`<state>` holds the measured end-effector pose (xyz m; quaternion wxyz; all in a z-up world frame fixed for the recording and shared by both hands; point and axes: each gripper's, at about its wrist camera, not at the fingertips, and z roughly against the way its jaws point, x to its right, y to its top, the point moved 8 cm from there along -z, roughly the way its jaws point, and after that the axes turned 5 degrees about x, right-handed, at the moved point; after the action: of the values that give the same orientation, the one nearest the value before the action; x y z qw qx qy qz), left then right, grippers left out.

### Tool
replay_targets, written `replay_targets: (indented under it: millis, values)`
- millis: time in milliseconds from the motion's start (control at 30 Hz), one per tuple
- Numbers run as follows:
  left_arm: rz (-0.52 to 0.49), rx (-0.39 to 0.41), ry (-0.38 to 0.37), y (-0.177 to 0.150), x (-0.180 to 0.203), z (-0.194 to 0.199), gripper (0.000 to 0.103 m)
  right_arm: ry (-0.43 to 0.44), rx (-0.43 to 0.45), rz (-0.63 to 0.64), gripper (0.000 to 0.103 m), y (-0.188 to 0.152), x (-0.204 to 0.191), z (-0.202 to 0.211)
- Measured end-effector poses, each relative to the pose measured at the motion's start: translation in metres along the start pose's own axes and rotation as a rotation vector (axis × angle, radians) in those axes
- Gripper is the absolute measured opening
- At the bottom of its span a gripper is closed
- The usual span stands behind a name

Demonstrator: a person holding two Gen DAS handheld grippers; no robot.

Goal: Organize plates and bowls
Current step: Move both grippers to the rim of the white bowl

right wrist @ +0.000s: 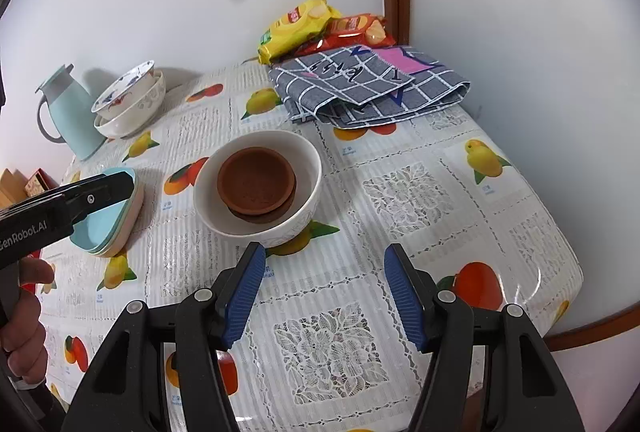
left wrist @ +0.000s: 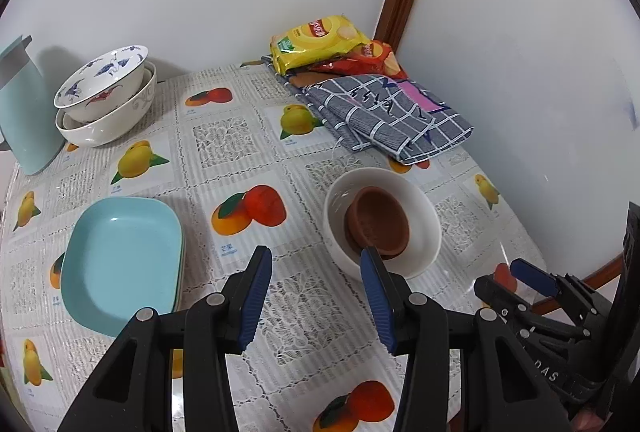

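From my left wrist view, going left to right: at nine o'clock sit the nested patterned bowls, tilted one inside the other, beside a pale blue jug. At seven o'clock lies the stack of light blue plates, flat on the fruit-print tablecloth. They look like melamine or glazed ware, stiff and slick, so I judge the raised rim the only sound place to pinch. My left gripper hangs above the cloth with jaws wide and empty.

Toward four o'clock stands the white bowl with brown dishes stacked inside, the upper one askew. The bowl looks ceramic: fairly heavy, rigid, breakable, glossy. I would take it by the near wall, one finger inside and one outside, and lift level so the loose dishes do not slide.

My right gripper hovers just short of that bowl, jaws wide, holding nothing. Snack bags and a folded checked cloth lie at twelve o'clock.
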<state>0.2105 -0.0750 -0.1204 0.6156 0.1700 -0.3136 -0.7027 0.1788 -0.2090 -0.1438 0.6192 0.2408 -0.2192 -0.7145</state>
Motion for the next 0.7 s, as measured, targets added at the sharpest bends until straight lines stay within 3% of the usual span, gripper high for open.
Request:
replay_targets:
  millis: [700]
  values:
    - [0.04,-0.086,-0.026,0.007,-0.007,-0.065,0.049,-0.001,-0.029,-0.025,0.061,0.032,0.01,-0.062]
